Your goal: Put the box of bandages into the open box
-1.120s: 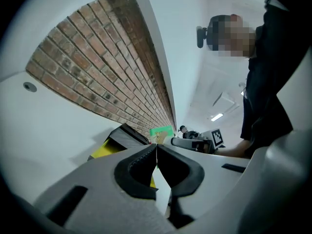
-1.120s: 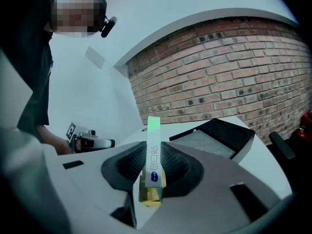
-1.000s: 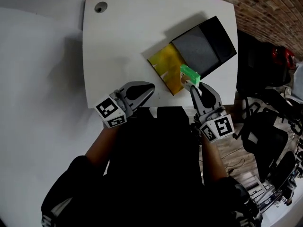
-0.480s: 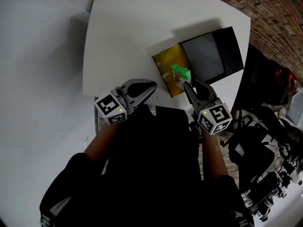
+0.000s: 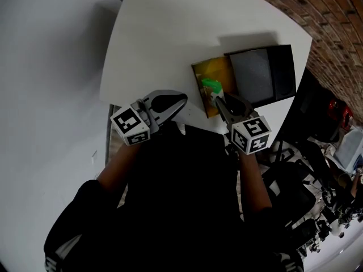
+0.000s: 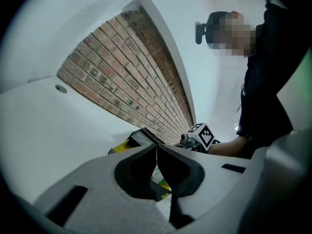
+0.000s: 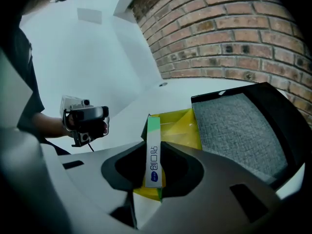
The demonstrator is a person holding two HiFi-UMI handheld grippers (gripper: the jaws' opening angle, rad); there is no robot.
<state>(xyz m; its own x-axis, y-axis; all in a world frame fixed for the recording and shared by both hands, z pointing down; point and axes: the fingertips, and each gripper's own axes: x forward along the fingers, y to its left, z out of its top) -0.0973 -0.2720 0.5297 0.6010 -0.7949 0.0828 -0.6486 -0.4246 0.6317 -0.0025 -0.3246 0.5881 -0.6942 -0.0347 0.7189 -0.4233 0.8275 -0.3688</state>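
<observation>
Soft, even light keeps the white worktop (image 5: 164, 44) bright without glare, the open box (image 5: 258, 75) casts a faint shadow on its far side, dark clothing (image 5: 181, 197) loses detail, and wide-angle bending curves and darkens the edges.

The left gripper (image 5: 179, 101) was held in front of the torso, its jaws brought together with nothing between them. The right gripper (image 5: 218, 99) was held near it and pointed forward, its jaws clamped on the box of bandages (image 7: 153, 150). Both forearms were extended forward, with the grippers' marker cubes turned upward.
</observation>
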